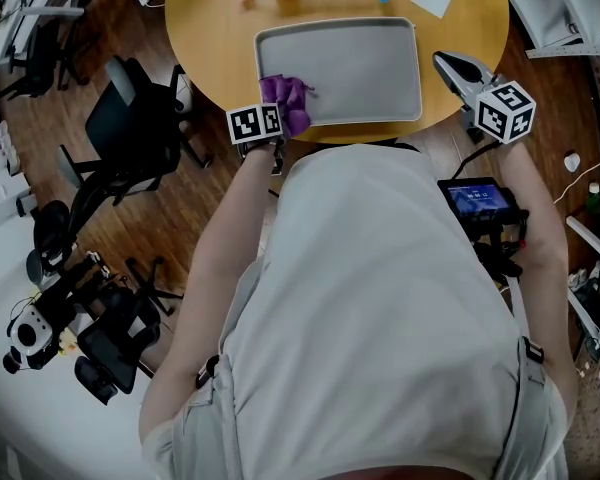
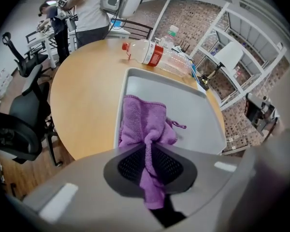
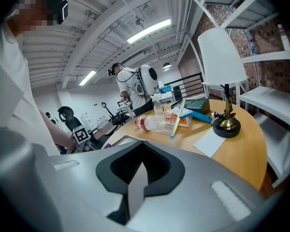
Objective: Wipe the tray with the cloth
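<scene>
Wood table carries the grey tray; my purple cloth lies bunched at its near-left corner. I judge it soft, light and floppy, so my left gripper pinching a gathered fold suits. My right gripper is pressed together, empty.

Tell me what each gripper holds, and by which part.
Left gripper: the purple cloth, pinched by a bunched fold, the rest lying on the tray. Right gripper: nothing, jaws together.
</scene>
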A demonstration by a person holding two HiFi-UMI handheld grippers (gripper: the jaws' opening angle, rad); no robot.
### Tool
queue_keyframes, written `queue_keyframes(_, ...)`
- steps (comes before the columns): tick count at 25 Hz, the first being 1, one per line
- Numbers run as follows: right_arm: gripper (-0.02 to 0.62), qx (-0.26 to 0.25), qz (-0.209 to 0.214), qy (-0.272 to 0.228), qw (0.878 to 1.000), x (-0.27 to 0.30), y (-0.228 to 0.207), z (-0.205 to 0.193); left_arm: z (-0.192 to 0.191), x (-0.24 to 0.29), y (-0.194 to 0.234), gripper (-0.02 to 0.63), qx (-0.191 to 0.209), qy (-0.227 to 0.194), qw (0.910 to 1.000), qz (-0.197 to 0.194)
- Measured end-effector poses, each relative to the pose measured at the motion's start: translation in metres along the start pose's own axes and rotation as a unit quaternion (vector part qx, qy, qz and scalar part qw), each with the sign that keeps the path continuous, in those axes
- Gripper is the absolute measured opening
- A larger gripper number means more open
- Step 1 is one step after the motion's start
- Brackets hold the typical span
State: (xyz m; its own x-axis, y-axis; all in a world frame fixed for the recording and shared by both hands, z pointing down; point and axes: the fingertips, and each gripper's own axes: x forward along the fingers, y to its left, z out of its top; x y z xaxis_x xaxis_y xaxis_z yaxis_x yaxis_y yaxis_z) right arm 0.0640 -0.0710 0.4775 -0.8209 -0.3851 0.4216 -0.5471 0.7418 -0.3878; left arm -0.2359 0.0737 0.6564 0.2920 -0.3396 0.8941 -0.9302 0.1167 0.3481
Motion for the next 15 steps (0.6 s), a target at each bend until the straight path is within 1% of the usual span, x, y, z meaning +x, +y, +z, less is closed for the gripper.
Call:
queue_keyframes(2, 0.003, -0.001, -0.005, -0.003, 1.0, -0.005, 0.004, 0.0, 0.001, -0.007, -0.004, 0.032, 0.024, 0.0, 0.9997, -0.006)
queue_keyframes(5, 0.003, 0.001, -0.014, -0.008, 1.0, -0.009, 0.004, 0.001, 0.017, -0.017, -0.011, 0.031, 0.091, -0.004, 0.9958, -0.005)
queue_keyframes(7, 0.003, 0.004, -0.018, -0.01, 1.0, -0.011, 0.003, 0.002, 0.034, -0.023, -0.014, 0.032, 0.142, -0.008, 0.9898, 0.0)
queue_keyframes(9, 0.003, 0.008, -0.023, -0.012, 1.0, -0.014, 0.001, 0.002, 0.053, -0.029, -0.017, 0.032, 0.203, -0.012, 0.9792, 0.009)
queue_keyframes(10, 0.003, 0.009, -0.027, -0.013, 1.0, -0.016, -0.001, 0.002, 0.063, -0.031, -0.018, 0.031, 0.238, -0.012, 0.9711, 0.015)
queue_keyframes(11, 0.003, 0.012, -0.03, -0.015, 0.999, -0.017, -0.003, 0.001, 0.072, -0.032, -0.02, 0.031, 0.276, -0.011, 0.9607, 0.023)
queue_keyframes(12, 0.003, 0.014, -0.034, -0.016, 0.999, -0.019, -0.005, 0.001, 0.081, -0.034, -0.021, 0.031, 0.318, -0.007, 0.9475, 0.033)
queue_keyframes(13, 0.003, 0.017, -0.039, -0.017, 0.999, -0.021, -0.008, 0.0, 0.088, -0.034, -0.022, 0.031, 0.361, -0.003, 0.9315, 0.043)
queue_keyframes(14, 0.003, 0.02, -0.043, -0.018, 0.999, -0.023, -0.01, -0.001, 0.095, -0.032, -0.023, 0.031, 0.405, 0.002, 0.9128, 0.05)
queue_keyframes(15, 0.003, 0.023, -0.047, -0.018, 0.998, -0.024, -0.012, -0.001, 0.1, -0.03, -0.025, 0.031, 0.448, 0.007, 0.8922, 0.056)
